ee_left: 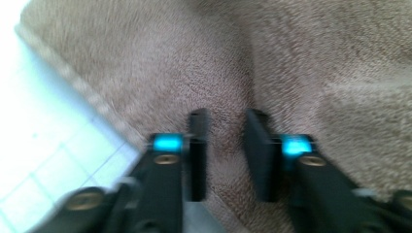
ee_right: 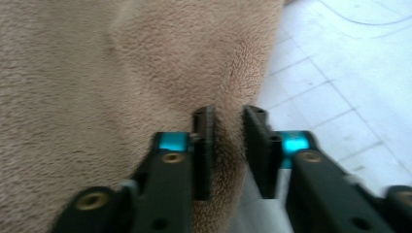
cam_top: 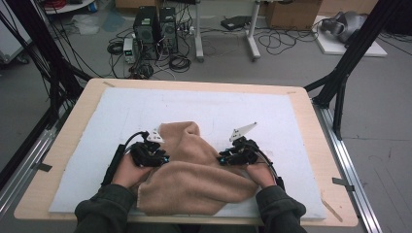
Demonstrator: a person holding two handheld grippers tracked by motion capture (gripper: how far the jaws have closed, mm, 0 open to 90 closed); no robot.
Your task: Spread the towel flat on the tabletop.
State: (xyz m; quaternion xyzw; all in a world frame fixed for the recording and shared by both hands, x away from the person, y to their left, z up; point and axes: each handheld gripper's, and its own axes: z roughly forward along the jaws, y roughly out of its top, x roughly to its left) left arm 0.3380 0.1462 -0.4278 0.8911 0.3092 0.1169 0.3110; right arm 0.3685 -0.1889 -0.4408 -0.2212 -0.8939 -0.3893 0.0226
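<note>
Grey concrete floor [cam_top: 291, 68] stretches behind the wooden counter [cam_top: 63, 141], strewn with black cables [cam_top: 175, 60] and two computer towers [cam_top: 155, 31]; black frame struts [cam_top: 354, 48] stand at either side. On the counter lies a white mat [cam_top: 233, 109], and on the mat a tan towel [cam_top: 194, 179], bunched, with one peak pointing away from the person and its broad part lying at the near edge between the two forearms.

Both hands come in from below in dark green sleeves [cam_top: 104, 208]. Left tongs [cam_top: 163, 158] sit at the towel's left side; the left gripper view shows the jaws narrow, with a ridge of the pile [ee_left: 226, 131] pinched up between them, the hem and the white mat [ee_left: 43, 141] off to one side. Right tongs [cam_top: 222, 159] sit at the towel's right side; in the right gripper view the jaws are likewise narrow and hold a fold of the towel's edge [ee_right: 227, 141], with gridded mat [ee_right: 340, 97] beyond it. Both gripper views are somewhat blurred.
</note>
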